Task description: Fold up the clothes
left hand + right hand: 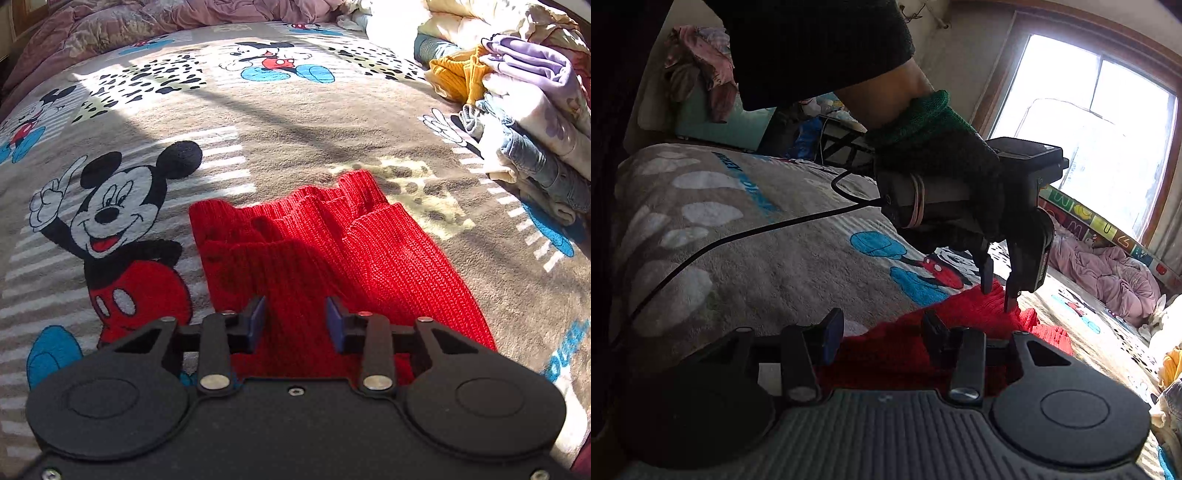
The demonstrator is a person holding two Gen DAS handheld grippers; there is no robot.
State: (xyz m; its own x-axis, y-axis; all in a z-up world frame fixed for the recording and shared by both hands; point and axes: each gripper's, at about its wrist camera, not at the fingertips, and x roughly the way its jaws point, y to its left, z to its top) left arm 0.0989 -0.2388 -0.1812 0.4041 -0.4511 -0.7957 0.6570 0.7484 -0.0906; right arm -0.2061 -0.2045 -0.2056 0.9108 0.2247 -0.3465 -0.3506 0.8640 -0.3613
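A red knitted garment [332, 251] lies partly folded on the cartoon-mouse blanket [258, 129]. In the left wrist view my left gripper [296, 321] points down over its near end, blue pads apart, red knit showing in the gap. The right wrist view shows that same left gripper [997, 295] from the side in a gloved hand [942, 147], its fingertips [1010, 299] down at the red garment [960, 310]. My right gripper [882, 332] sits low at the garment's near edge, jaws apart, with red cloth showing between and beyond them.
A stack of folded clothes [535, 122] and a yellow knit [458, 74] lie at the right of the bed. A crumpled pink quilt [110, 26] lines the far side under the window [1089, 129]. A black cable [738, 236] trails across the blanket.
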